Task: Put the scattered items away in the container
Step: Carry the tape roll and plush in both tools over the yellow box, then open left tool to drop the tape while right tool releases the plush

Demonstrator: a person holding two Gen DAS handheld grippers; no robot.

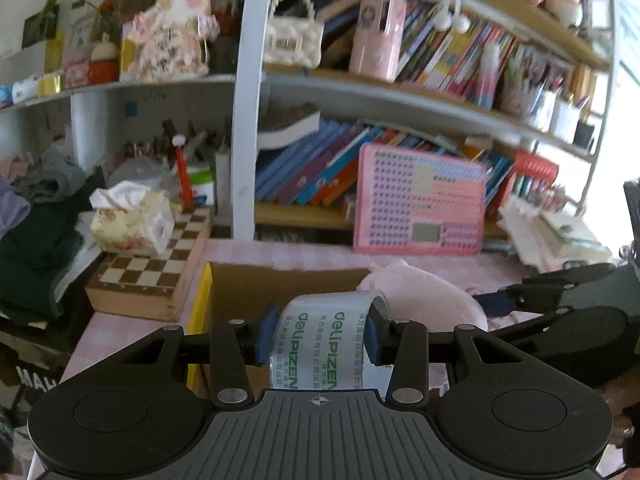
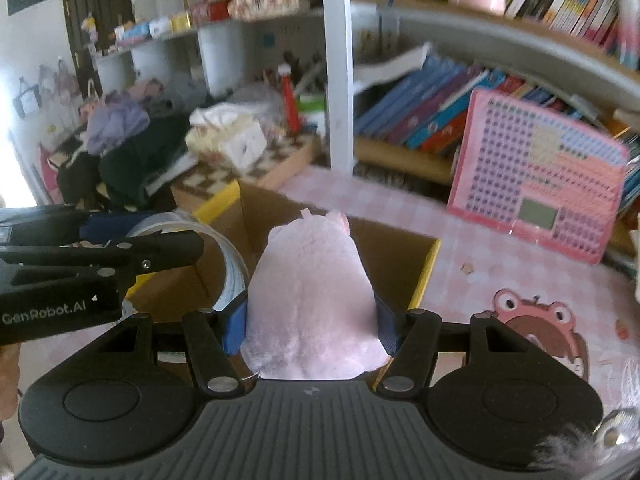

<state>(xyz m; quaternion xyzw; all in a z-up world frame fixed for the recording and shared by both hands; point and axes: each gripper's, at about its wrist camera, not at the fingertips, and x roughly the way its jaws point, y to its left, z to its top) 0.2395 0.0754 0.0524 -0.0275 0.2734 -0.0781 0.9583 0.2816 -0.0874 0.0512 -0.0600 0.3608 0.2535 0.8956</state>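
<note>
My left gripper [image 1: 322, 332] is shut on a roll of clear tape [image 1: 324, 340] with green print, held over the open cardboard box [image 1: 240, 292]. My right gripper [image 2: 310, 322] is shut on a pink plush toy [image 2: 312, 296], held over the same box [image 2: 400, 256]. The plush toy [image 1: 420, 292] and the right gripper [image 1: 540, 296] show at the right in the left wrist view. The left gripper [image 2: 100, 256] with the tape roll [image 2: 228, 264] shows at the left in the right wrist view.
The box stands on a pink checked tablecloth [image 2: 480, 256]. A chessboard [image 1: 156, 268] with a tissue pack [image 1: 132, 220] lies left of the box. A pink toy tablet [image 1: 420, 204] leans on the bookshelf behind. Clothes [image 1: 36, 232] are piled at far left.
</note>
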